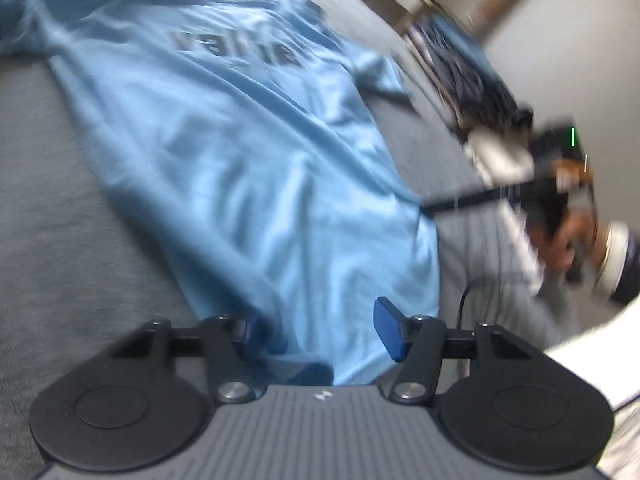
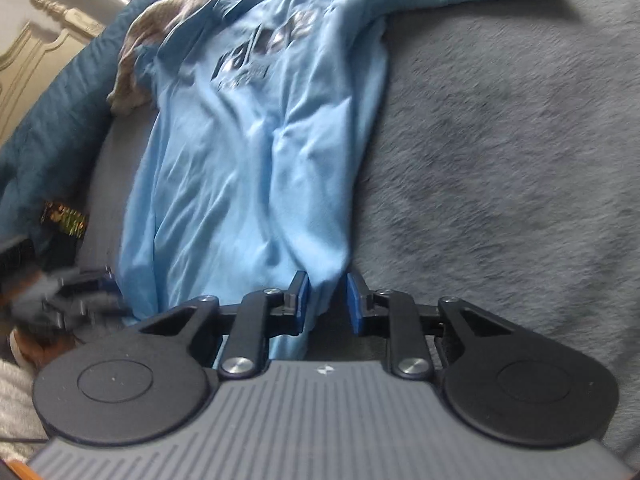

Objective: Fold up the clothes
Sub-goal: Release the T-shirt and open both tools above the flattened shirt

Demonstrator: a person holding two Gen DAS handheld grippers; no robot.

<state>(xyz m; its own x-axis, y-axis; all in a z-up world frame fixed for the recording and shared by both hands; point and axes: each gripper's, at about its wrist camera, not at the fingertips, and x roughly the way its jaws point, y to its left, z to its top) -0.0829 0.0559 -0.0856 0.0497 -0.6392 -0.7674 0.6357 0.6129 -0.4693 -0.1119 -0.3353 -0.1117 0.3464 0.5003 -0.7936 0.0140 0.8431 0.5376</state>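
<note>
Blue shirt (image 2: 248,152), flat on grey blanket (image 2: 500,140): right gripper (image 2: 323,300) pinches hem corner; left gripper (image 1: 316,332) open astride opposite corner, for folding.

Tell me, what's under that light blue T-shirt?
The T-shirt lies on a grey fuzzy blanket, which shows along both sides. Whatever sits directly beneath the cloth is covered.

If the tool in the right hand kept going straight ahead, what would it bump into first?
Most likely the light blue T-shirt: its hem corner already sits between the right tool tips, with the grey blanket just underneath.
</note>
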